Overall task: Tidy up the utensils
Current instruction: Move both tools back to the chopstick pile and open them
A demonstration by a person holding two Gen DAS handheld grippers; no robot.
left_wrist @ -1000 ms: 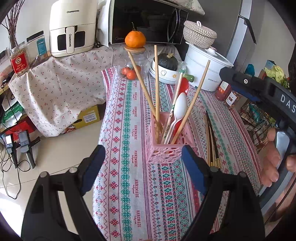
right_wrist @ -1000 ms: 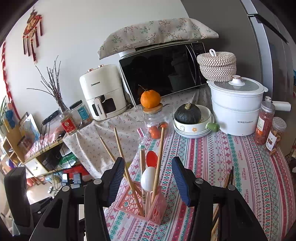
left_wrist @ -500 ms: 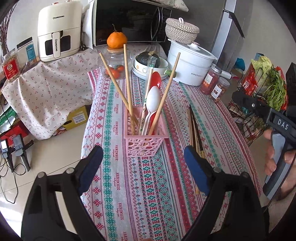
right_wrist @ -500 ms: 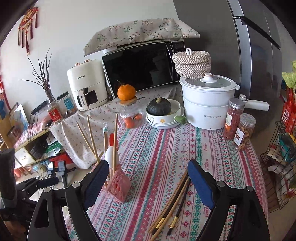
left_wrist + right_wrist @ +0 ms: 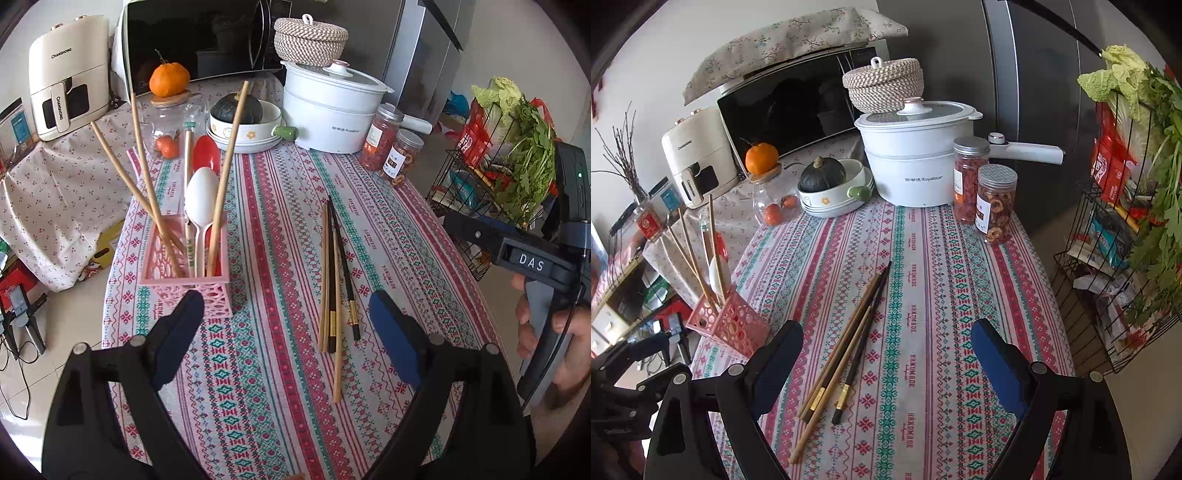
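A pink utensil basket stands at the table's left edge, holding wooden chopsticks, a white spoon and a red spoon. Several loose chopsticks, wooden and black, lie in a bundle on the patterned tablecloth. My left gripper is open and empty, above the cloth between basket and chopsticks. My right gripper is open and empty, with the loose chopsticks between its fingers' line of sight. The right gripper's body shows at the left wrist view's right edge.
At the table's back stand a white pot, two jars, a bowl with a squash and a glass jar with an orange. A wire rack of vegetables stands right of the table. A microwave and air fryer sit behind.
Both grippers have swung right, away from the basket toward the loose chopsticks. The right gripper's jaws have opened wider. The basket has shifted to the left of both views.
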